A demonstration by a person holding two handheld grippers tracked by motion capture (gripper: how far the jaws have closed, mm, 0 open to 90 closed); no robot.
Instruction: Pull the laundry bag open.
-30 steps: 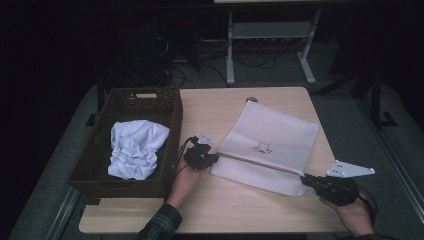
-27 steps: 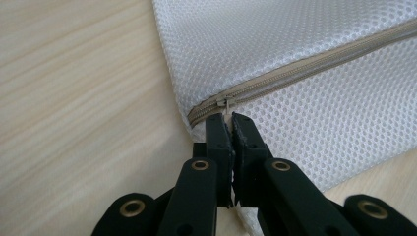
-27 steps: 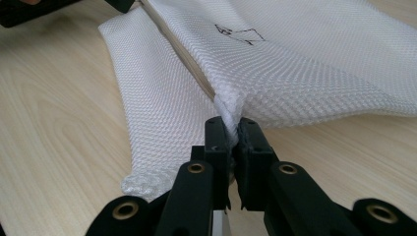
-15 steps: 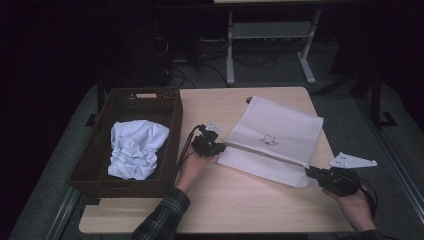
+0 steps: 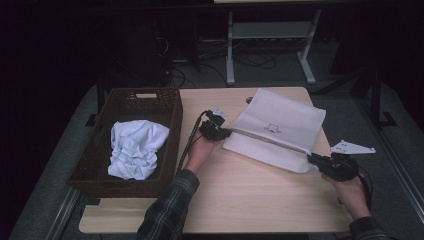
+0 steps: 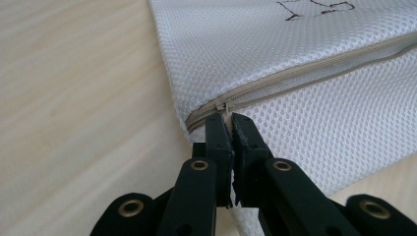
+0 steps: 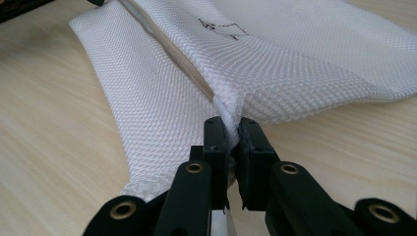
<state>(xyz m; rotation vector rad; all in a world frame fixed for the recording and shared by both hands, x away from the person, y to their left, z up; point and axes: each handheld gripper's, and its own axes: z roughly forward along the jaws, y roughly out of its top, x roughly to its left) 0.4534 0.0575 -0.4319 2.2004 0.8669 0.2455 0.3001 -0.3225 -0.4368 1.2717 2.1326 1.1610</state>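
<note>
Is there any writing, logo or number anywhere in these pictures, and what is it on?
No readable words or numbers.
White mesh bag: a small black hand-drawn outline mark, a sketch rather than letters; it reads as nothing.
Brown basket: a pale tag on its far rim, too small and blurred to read.

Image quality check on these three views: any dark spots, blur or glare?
High view: surroundings beyond the table are nearly black, and the basket is dim; the mesh bag is bright but not blown out. Left gripper view: the zipper and weave are sharp, the near fingers slightly soft. Right gripper view: evenly lit, no glare, far bag edge soft.
</note>
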